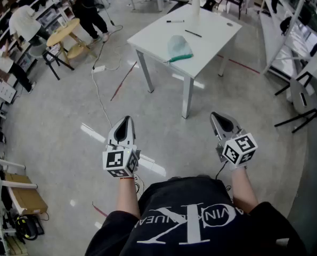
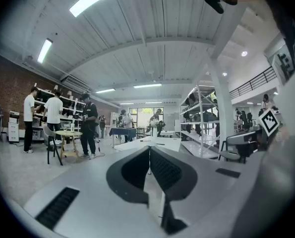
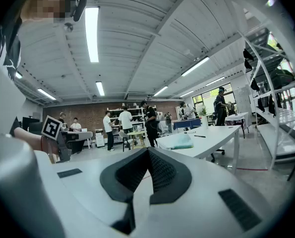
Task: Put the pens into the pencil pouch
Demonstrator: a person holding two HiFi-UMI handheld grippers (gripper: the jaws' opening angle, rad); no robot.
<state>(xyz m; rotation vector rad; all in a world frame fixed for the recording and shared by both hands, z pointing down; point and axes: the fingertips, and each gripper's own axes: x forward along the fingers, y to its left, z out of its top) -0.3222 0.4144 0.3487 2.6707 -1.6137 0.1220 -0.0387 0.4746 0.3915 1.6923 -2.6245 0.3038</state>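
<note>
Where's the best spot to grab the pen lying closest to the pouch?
Probably the middle of the pen, coming down from above, jaws closing across its thin barrel. It lies flat on the white table, with bare tabletop on both sides and the pencil pouch apart from it.

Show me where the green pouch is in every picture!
Head view: pouch lies top centre, on the white table.
Left gripper view: pouch too small to tell; the table shows at centre.
Right gripper view: pouch right of centre, on that table.
Shared landmark: the white table.
</note>
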